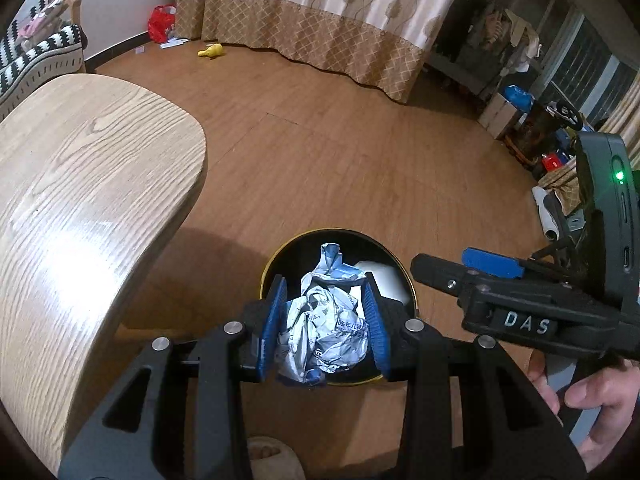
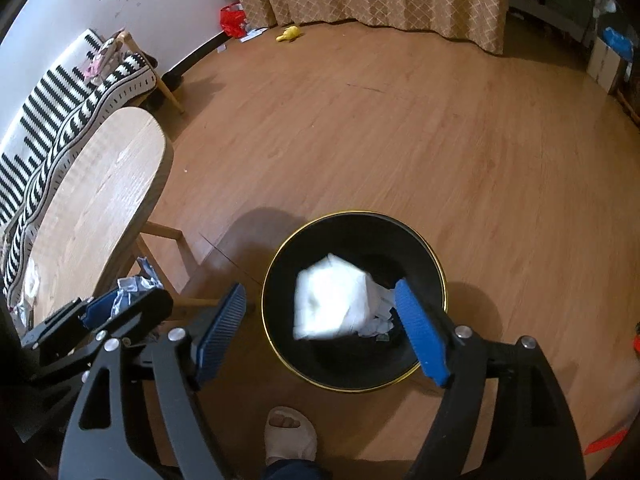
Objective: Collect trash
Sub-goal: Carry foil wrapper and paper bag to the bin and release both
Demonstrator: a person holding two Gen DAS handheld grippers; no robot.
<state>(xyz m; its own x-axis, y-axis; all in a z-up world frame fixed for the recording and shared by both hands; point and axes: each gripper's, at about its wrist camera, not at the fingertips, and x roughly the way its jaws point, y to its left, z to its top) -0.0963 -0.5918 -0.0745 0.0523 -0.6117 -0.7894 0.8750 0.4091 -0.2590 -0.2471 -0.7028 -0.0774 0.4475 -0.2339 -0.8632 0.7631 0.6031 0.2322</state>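
Left wrist view: left claw (image 1: 325,312) pinching crumpled wrapper (image 1: 324,320) over bin (image 1: 412,280); light, crushable, grip mid-wad. Right claw (image 2: 320,334) spread, empty.

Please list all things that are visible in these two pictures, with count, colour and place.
bin: 1, black with gold rim, on floor
white wad: 1, blurred, over bin
crumpled paper: 1, white-blue, in left gripper
table: 1, light wood, left
sofa: 1, black-white, by wall
curtain: 1, beige, far
yellow toy: 1, near curtain
red bag: 1, far corner
left gripper: shut on paper
right gripper: open
foot: 1, pale slipper, below bin
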